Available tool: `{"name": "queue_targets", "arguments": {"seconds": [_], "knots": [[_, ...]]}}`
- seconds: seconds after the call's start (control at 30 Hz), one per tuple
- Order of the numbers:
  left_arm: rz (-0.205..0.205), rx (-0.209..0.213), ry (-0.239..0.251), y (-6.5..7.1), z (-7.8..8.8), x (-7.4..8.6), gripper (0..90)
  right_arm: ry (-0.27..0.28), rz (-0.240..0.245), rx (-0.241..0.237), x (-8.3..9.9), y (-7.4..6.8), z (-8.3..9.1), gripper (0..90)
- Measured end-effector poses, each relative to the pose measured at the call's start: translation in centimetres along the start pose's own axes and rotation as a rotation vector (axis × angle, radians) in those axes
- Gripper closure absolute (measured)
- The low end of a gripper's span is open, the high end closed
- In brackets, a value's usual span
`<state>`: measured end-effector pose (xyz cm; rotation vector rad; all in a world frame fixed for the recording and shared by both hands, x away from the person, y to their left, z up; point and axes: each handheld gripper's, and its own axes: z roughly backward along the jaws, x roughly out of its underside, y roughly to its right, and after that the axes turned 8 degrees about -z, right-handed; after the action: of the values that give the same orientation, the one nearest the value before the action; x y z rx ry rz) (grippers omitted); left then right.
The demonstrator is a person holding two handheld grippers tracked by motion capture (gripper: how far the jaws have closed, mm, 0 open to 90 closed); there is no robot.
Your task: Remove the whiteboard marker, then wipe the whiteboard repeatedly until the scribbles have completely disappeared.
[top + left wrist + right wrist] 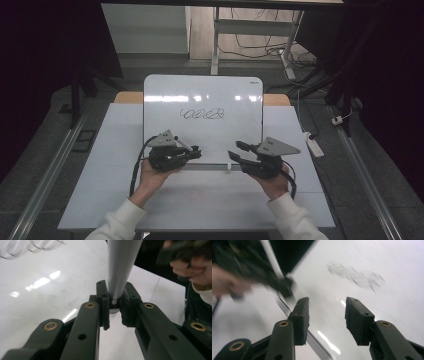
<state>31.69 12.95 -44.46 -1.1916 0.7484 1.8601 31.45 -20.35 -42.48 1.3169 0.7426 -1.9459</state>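
A whiteboard [202,95] lies on the table with a black scribble [201,114] in its middle. My left gripper [194,152] hovers over the board's near left corner, shut on a grey marker [183,143] that sticks up and back from the jaws. In the left gripper view the marker's barrel [122,267] is pinched between the pads of the left gripper [115,307]. My right gripper [238,150] is at the board's near right edge, open with nothing between its jaws. In the right gripper view the right gripper [327,315] points across the board toward the blurred scribble [357,275].
A small white piece [228,168] lies at the board's near edge between the two grippers. The pale table [200,200] has bare surface in front of the hands. A white power strip [314,145] lies on the floor to the right, and desk legs and cables stand behind.
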Motion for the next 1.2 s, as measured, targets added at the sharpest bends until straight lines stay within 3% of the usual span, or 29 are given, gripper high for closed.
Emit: {"name": "queue_targets", "arguments": {"seconds": [0.03,0.1,0.2,0.33,0.47,0.63,0.83,1.03,1.2], "knots": [[-0.002,-0.010,0.014,-0.2,0.3,0.0,78.1,-0.014,-0.020,0.028,1.6,1.2,1.5,52.8],[0.003,-0.034,0.039,-0.6,1.0,0.0,78.1,-0.024,-0.033,0.040,2.3,1.8,2.2,52.7],[0.009,-0.074,0.077,-1.3,1.9,0.1,78.1,-0.059,-0.063,0.104,4.9,3.7,4.4,51.8],[0.007,-0.122,0.133,-2.0,2.8,0.0,78.1,-0.071,-0.095,0.144,6.4,4.9,5.5,51.6],[0.007,-0.162,0.160,-3.0,2.9,-0.2,78.1,-0.077,-0.117,0.151,7.0,5.6,5.6,51.3],[0.006,-0.218,0.191,-4.8,2.9,-1.4,78.1,-0.087,-0.110,0.155,7.3,5.8,5.3,51.1],[-0.009,-0.333,0.203,-7.5,2.4,-2.7,78.1,-0.099,-0.099,0.157,7.6,5.7,5.2,51.0],[0.002,-0.418,0.218,-9.9,1.8,-2.0,78.1,-0.110,-0.092,0.158,7.9,5.9,5.1,50.4],[0.022,-0.435,0.229,-10.9,1.4,-1.5,78.1,-0.121,-0.099,0.171,8.2,6.2,5.3,48.0]]}}
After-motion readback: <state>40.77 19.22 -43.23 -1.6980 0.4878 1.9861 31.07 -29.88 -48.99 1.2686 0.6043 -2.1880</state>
